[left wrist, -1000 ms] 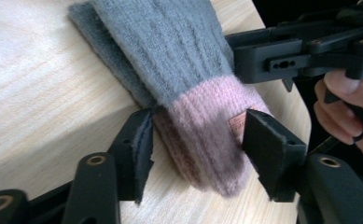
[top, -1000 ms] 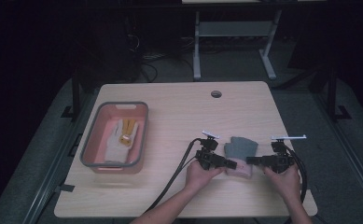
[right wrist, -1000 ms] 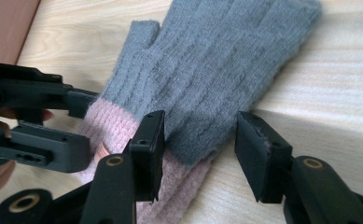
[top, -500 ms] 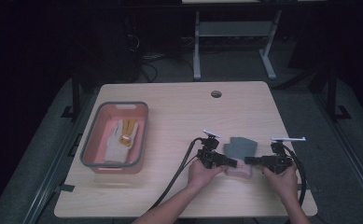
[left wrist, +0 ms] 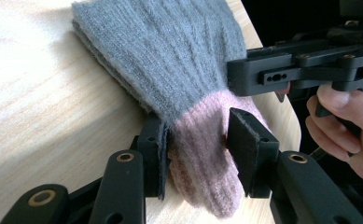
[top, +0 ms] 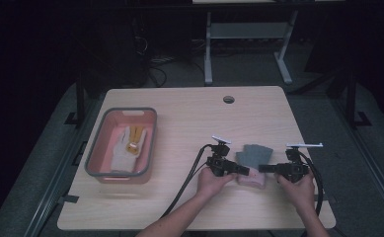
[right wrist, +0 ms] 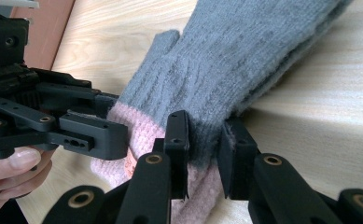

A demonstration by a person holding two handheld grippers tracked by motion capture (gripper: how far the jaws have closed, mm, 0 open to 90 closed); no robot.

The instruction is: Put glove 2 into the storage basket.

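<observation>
I hold a grey knit glove (left wrist: pixel 170 56) with a pink cuff (left wrist: pixel 202 154) between my two claws at the near right part of the surface (top: pixel 189 123). My left claw (left wrist: pixel 195 149) straddles the cuff, one pad (left wrist: pixel 153 154) touching the wool and the other a little off it, so the grasp looks loose rather than clenched. My right claw (right wrist: pixel 202 149) comes in from the opposite side and pinches the glove just where grey meets pink, jaws nearly closed on the fabric. The glove's fingers point away from both claws, flat on the wood, and a second layer of grey shows under the top one, so I judge this may be a folded or stacked pair. Taking the cuff from both sides keeps it steady and lets me lift or spread it evenly. Well off beyond my left claw sits a pink bin (top: pixel 93 170) with a grey rim, holding a pale glove (top: pixel 125 148), a likely home for this one.
</observation>
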